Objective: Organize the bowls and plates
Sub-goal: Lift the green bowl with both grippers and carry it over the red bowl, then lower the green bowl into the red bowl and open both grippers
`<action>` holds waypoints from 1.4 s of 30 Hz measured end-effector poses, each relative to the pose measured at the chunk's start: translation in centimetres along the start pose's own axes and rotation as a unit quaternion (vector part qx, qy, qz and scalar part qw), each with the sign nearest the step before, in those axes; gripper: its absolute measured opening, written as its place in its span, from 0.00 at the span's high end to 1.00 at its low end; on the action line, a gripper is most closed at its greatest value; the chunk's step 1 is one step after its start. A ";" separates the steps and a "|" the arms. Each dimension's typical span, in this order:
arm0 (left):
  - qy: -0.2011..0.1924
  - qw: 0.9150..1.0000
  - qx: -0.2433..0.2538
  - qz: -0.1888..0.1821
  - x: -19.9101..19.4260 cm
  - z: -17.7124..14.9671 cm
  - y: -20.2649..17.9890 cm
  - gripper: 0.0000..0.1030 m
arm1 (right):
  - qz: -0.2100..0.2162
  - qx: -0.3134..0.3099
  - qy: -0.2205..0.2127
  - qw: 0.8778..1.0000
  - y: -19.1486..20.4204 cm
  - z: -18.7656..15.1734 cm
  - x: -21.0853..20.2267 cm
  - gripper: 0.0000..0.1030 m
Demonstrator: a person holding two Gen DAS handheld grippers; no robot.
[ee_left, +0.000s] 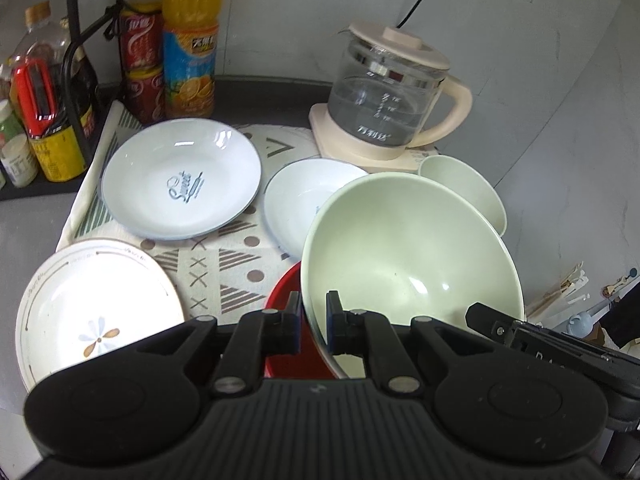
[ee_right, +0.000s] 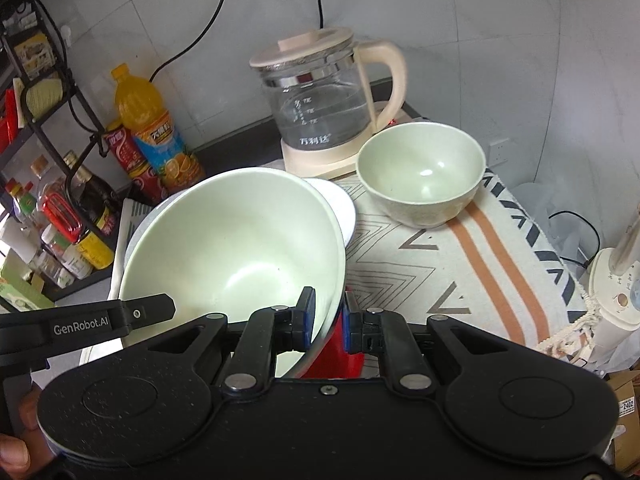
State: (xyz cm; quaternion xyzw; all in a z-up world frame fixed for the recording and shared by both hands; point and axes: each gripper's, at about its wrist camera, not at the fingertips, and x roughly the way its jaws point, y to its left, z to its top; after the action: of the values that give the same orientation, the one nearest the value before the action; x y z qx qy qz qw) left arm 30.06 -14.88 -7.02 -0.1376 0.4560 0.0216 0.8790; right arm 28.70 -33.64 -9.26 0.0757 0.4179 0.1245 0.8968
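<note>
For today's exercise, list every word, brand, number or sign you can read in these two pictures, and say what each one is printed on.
"Sweet": blue script inside the white round plate.
"GenRobot.AI": white letters on the black left gripper.
"2402": label on the brown cardboard box.
Chinese characters on the clear glass kettle, orange juice bottle and red cans: too blurred to read.
Sauce bottle labels: too small.

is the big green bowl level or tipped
Tipped: the big green bowl leans with its opening toward the cameras, its rim clamped by left gripper and right gripper.
</note>
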 end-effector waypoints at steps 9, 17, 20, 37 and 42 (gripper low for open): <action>0.038 0.999 -0.015 -0.010 2.6 -0.5 1.3 0.90 | -0.016 -0.016 0.028 0.999 1.3 -0.3 2.0 0.87; 0.074 0.997 -0.017 -0.031 4.7 -1.0 1.9 0.90 | -0.042 -0.035 0.040 0.998 1.6 -0.2 3.1 0.87; 0.084 0.996 -0.018 -0.034 5.4 -1.3 2.2 0.89 | -0.051 -0.034 0.044 0.997 1.5 -0.4 3.5 0.88; 0.111 0.993 -0.035 -0.031 5.1 -0.4 3.1 0.89 | -0.078 -0.030 0.057 0.995 1.3 -0.6 5.3 0.93; 0.100 0.995 -0.026 -0.017 4.2 -0.1 3.0 0.86 | -0.081 -0.034 0.049 0.995 1.4 -0.6 5.5 0.93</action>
State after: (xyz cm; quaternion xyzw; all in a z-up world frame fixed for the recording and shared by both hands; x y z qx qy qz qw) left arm 31.91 -12.43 -11.16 -0.1696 0.5381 0.0043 0.8256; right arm 31.41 -30.70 -13.29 0.0050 0.4618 0.0686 0.8843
